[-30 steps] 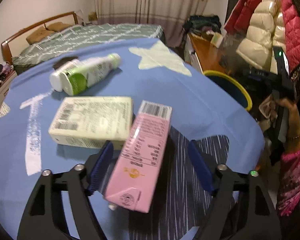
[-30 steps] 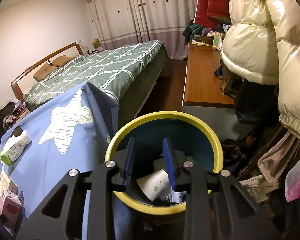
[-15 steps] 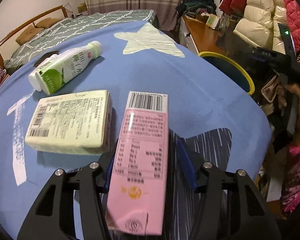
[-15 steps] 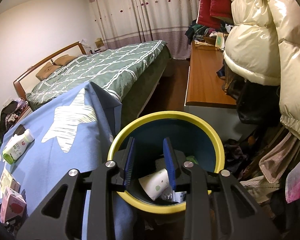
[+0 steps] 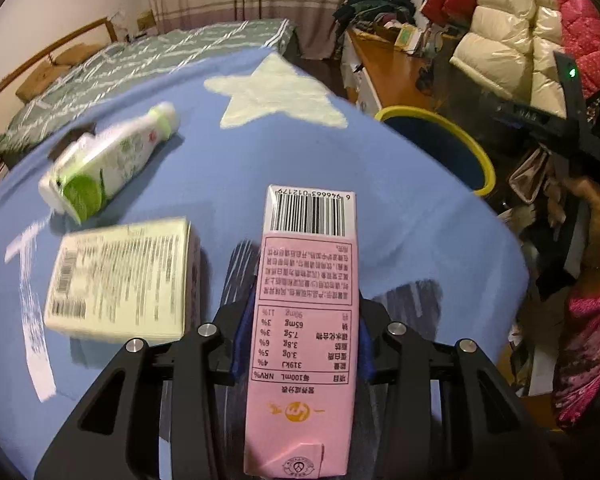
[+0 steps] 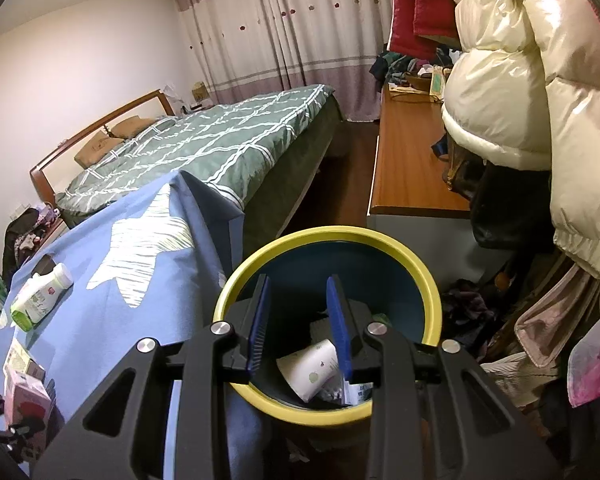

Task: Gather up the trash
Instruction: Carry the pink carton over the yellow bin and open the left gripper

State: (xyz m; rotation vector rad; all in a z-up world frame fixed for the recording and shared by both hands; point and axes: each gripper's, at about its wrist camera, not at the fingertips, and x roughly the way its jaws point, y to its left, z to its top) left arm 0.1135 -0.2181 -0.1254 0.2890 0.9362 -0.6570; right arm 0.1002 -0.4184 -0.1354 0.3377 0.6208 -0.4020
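My left gripper is shut on a pink drink carton, held lengthwise between the blue pads above the blue tablecloth. A pale green box lies to its left, and a white and green bottle lies beyond it. The yellow-rimmed blue bin stands past the table's right edge. My right gripper is open and empty, hovering over the bin, which holds a white cup and other trash. The carton and the bottle also show at the left of the right wrist view.
A bed with a green quilt lies behind the table. A wooden desk stands right of the bin. Puffy jackets hang at the right above bags and clothes on the floor.
My left gripper has shut on the pink carton and raised it off the cloth, straightening it. My right gripper has stayed over the bin, nearly still.
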